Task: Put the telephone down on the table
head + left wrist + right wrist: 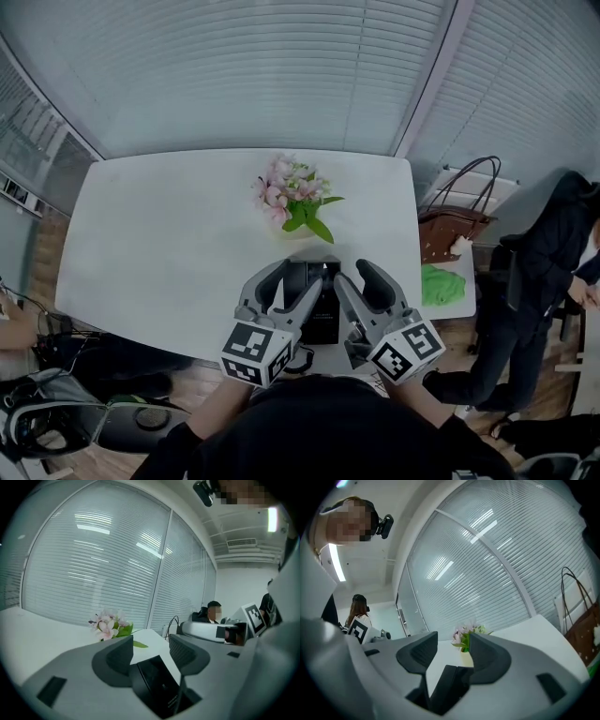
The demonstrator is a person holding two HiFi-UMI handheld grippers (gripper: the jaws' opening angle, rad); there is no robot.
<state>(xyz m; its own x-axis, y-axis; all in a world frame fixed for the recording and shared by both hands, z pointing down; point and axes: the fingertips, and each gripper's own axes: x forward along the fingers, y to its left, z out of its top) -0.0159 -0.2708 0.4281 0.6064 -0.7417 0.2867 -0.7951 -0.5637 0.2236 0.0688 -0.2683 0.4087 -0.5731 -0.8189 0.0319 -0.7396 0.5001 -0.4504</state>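
A black telephone (321, 311) lies near the front edge of the white table (169, 234). It sits in the gap between my two grippers. My left gripper (295, 281) hangs over its left side and my right gripper (353, 274) over its right side. In the left gripper view the telephone (157, 681) shows low down, beneath the open jaws of that gripper (150, 651), and the pads touch nothing. The right gripper view shows the same: the telephone (447, 686) sits below the open gripper (453, 649). Whether the telephone rests fully on the table is hidden by the fingers.
A vase of pink flowers (292, 199) stands mid-table, just beyond the telephone. Off the table's right end are a brown handbag (453, 230) and a green cloth (441, 284). A person (548, 272) stands at the far right. Window blinds fill the background.
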